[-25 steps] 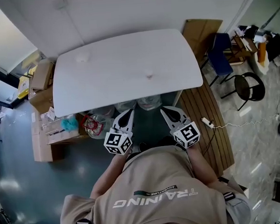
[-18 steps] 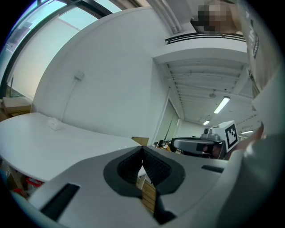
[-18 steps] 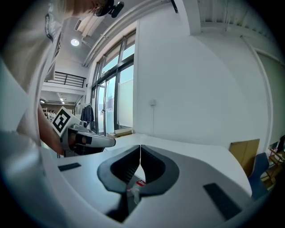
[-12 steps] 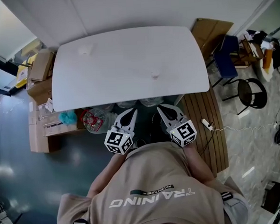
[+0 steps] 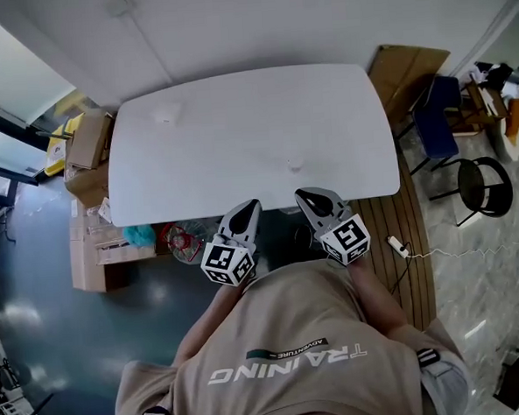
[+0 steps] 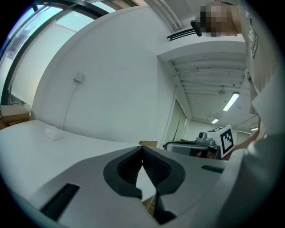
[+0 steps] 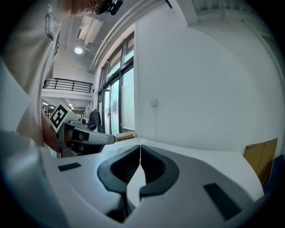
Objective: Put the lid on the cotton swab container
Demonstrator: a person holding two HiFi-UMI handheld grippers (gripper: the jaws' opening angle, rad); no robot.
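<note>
Left gripper (image 5: 249, 205) and right gripper (image 5: 306, 193) hang side by side at the person's chest, each with jaws pressed together on nothing, a small pale item (image 5: 295, 166) on the white table (image 5: 238, 138) just ahead of the right fingertips, a small white item (image 5: 165, 114) well beyond the left, lid or container unclear.

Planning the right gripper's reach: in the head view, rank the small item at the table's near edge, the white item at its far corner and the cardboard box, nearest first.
From the right gripper:
1. Small item, just ahead on the table.
2. White item, table's far left.
3. Cardboard box, beyond the table's left end.
</note>
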